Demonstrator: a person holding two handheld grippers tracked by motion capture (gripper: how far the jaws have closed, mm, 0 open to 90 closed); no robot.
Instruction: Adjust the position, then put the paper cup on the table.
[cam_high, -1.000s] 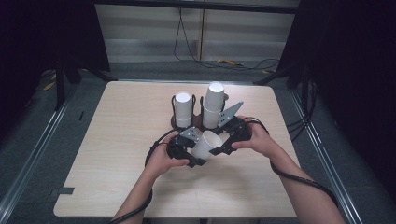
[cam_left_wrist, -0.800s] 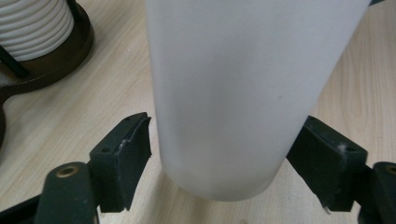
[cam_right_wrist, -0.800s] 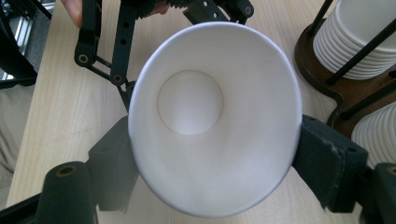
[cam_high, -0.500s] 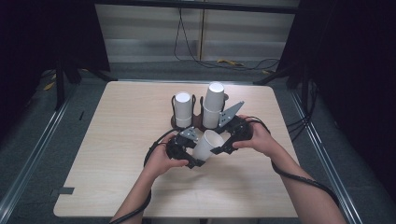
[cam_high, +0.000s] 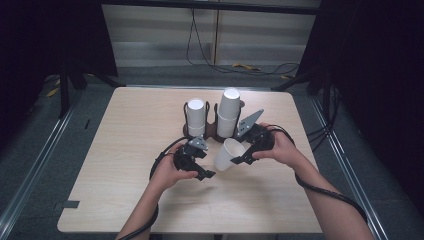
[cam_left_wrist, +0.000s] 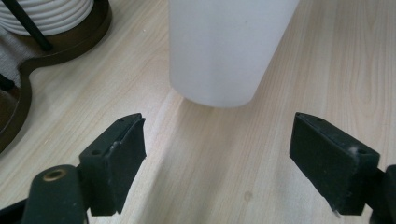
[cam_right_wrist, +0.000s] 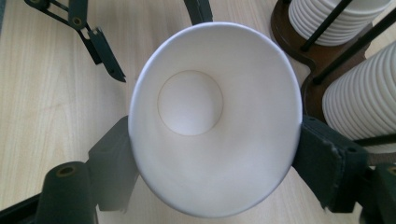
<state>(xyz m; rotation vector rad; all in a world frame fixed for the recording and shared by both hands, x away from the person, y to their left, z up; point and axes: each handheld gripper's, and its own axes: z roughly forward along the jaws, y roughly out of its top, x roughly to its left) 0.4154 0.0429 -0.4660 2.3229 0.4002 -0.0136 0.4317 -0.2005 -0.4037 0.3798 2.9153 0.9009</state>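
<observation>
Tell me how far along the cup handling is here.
Done: one paper cup is off the stacks in the holder. In hand: the right gripper clamps its rim; the left gripper has just been opening, jaws empty. Left: setting the cup down.

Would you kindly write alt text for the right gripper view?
A white paper cup, seen mouth-on, is squeezed oval between the right gripper's black fingers above a wooden table. Stacked cups in a dark holder stand right; the left gripper is beyond.

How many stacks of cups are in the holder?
2: a shorter stack at the holder's left, a taller stack at its right. One loose cup sits in the right tongs.
</observation>
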